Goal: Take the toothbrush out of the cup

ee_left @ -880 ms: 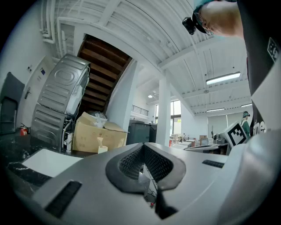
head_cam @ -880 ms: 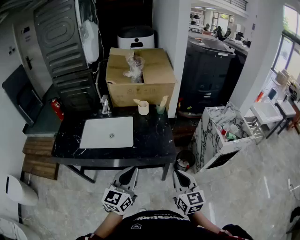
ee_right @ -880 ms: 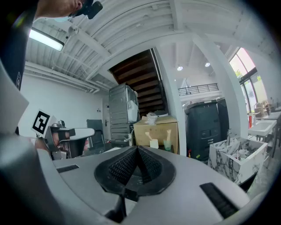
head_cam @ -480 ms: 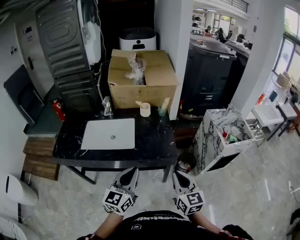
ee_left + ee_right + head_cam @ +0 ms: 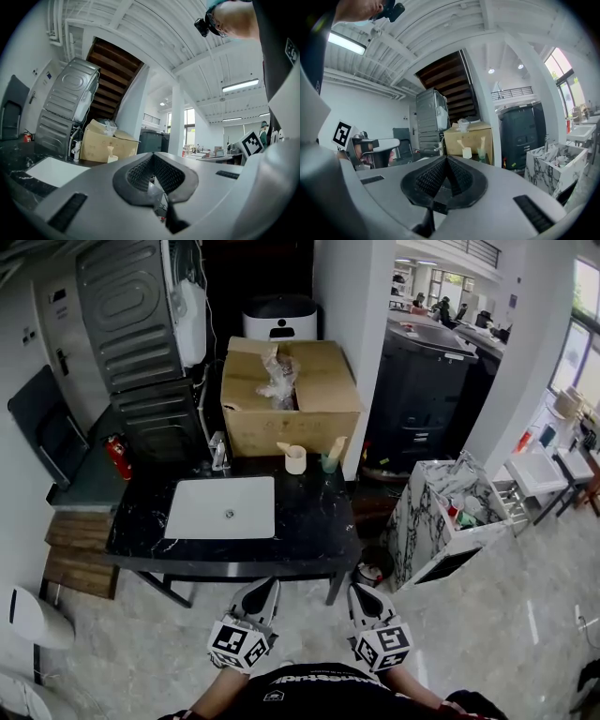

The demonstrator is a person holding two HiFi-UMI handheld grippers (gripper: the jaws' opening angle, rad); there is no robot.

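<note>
A black marble counter [image 5: 309, 521] is seen at 12 o'clock from the person. A white sink basin [image 5: 222, 507] is set into its 9 o'clock half, and a faucet [image 5: 217, 452] is mounted at the basin's 12 o'clock edge. Along the counter's 12 o'clock edge a cream cup [image 5: 295, 462] is stood upright, and a toothbrush [image 5: 284, 447] is leaned in it, its top tipped toward 10 o'clock. Just beside it at 3 o'clock, not touching, a green cup [image 5: 328, 464] is placed, with a second toothbrush [image 5: 336, 445] tipped toward 1 o'clock. A cardboard box [image 5: 291, 395] is set close behind both cups.

The left gripper [image 5: 265, 584] and the right gripper [image 5: 357, 589] are held side by side at 6 o'clock, short of the counter's near edge and well apart from the cups. In each gripper view the ribbed pads are seen pressed together, with nothing caught between them.

A red fire extinguisher [image 5: 118, 457] is stood at 9 o'clock of the counter. A marble-patterned cabinet [image 5: 422, 531] is placed at 3 o'clock, and a waste bin [image 5: 373, 563] is set between it and the counter.
</note>
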